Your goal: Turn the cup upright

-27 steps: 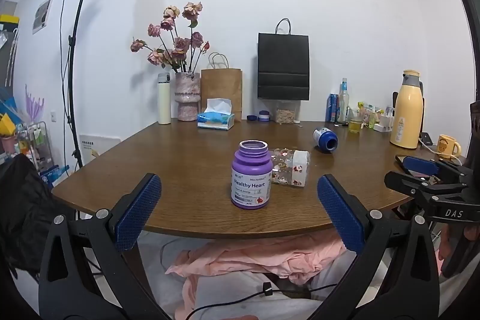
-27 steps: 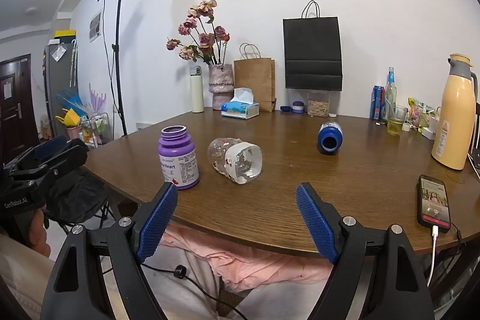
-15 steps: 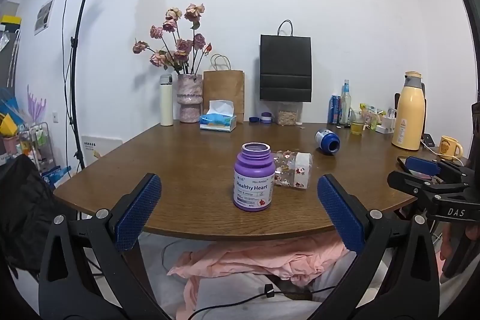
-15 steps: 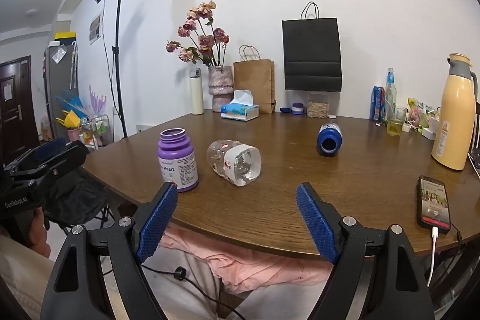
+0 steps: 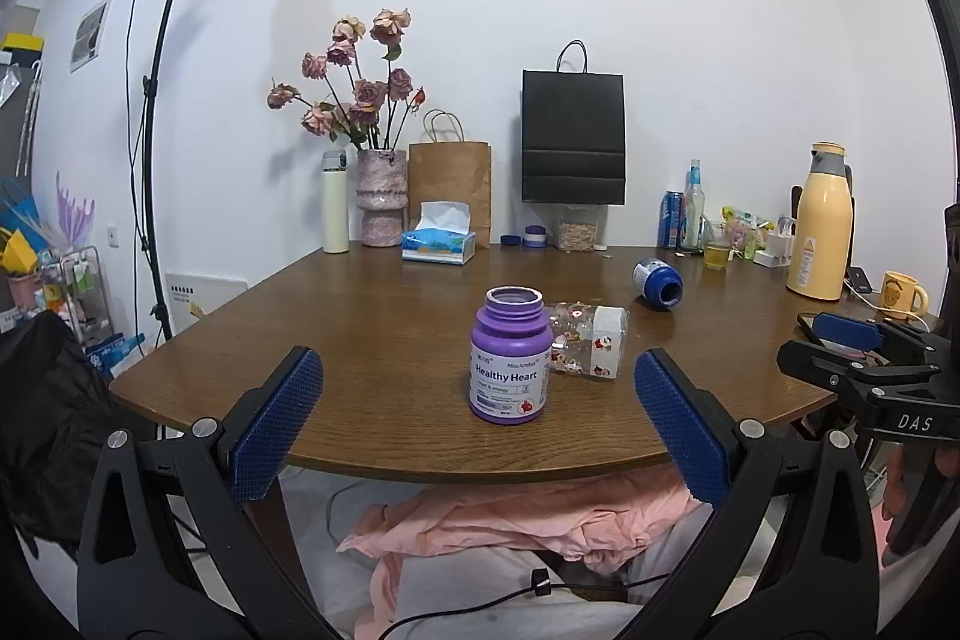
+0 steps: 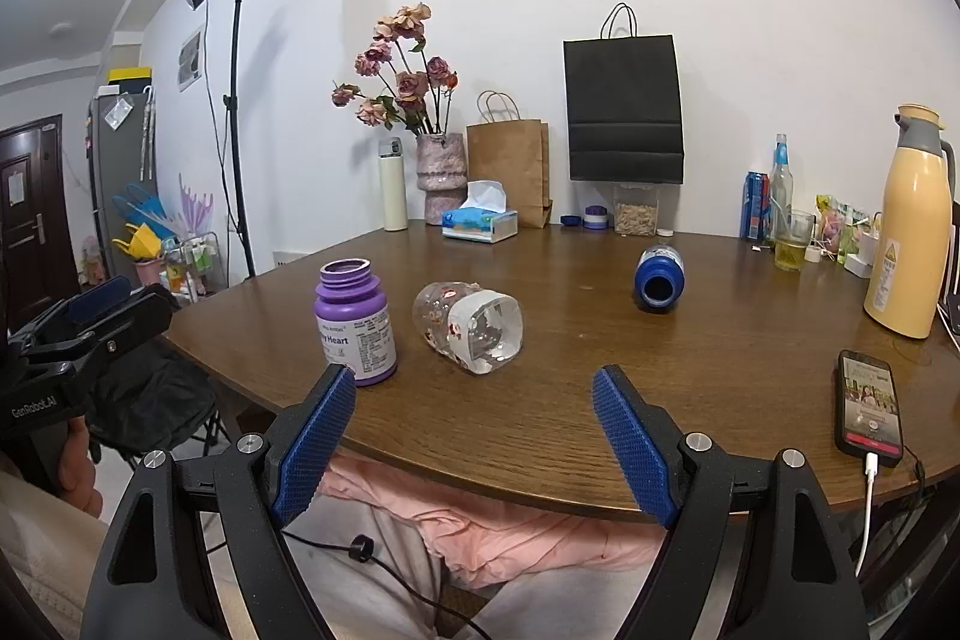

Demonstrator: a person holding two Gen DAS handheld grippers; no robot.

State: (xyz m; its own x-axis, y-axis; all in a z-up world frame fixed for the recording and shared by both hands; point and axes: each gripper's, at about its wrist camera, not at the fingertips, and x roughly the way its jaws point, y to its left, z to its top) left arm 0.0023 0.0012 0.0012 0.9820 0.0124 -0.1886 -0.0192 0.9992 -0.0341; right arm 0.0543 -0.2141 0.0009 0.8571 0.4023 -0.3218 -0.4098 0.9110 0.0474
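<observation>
Both held off the near edge of the table (image 6: 720, 388), left gripper (image 5: 477, 430) and right gripper (image 6: 474, 442) spread wide, gripping nothing; past those, clear cup (image 6: 471, 325) lying sideways, just right of upright purple bottle (image 6: 355, 322); farther back, toppled blue bottle (image 6: 659, 277).

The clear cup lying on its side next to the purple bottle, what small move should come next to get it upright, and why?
Probably ease the right tool forward toward the clear cup. The cup lies on its side on the table, open mouth facing that tool, nearly centred between its open fingers. Both tools are open and short of the table edge, and the left tool faces the upright purple bottle instead.
</observation>
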